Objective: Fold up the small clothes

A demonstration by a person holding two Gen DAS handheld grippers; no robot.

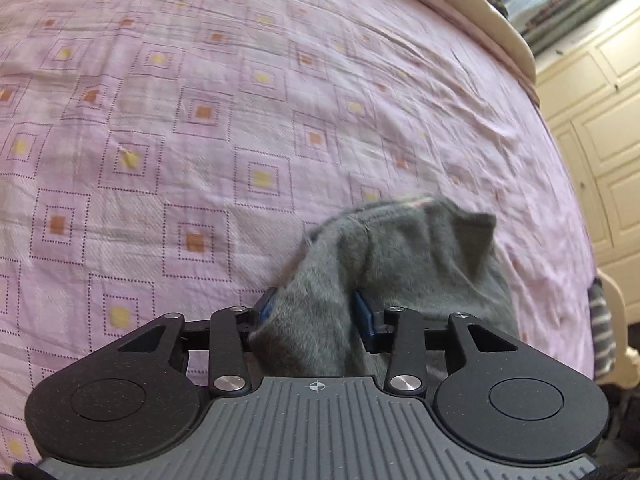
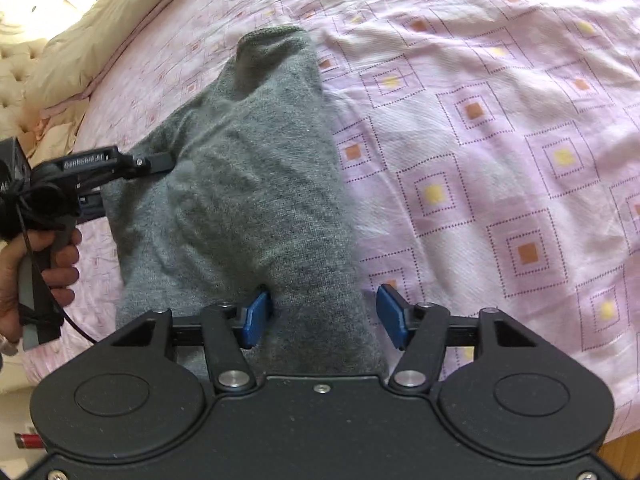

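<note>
In the left wrist view, the left gripper [image 1: 316, 316] is clamped on a bunched edge of the grey knit garment [image 1: 400, 256], held over the pink patterned bedsheet [image 1: 160, 120], which lies bare ahead toward the bed's far edge. In the right wrist view, the right gripper [image 2: 324, 316] has its blue pads [image 2: 390, 316] spread, cloth draped between and seemingly ungripped. The fold looks mid-carry, and next that end likely needs pinching before laying the garment flat.

Grey garment [image 2: 248, 184]; pink bedsheet [image 1: 200, 80] with dotted squares.

My left gripper [image 1: 316, 312] and right gripper [image 2: 324, 316] are matte black with blue finger pads [image 2: 390, 314], silver pivot screws [image 2: 408, 380] and round caps; a black cable [image 2: 52, 300] loops past my hand [image 2: 36, 272].
</note>
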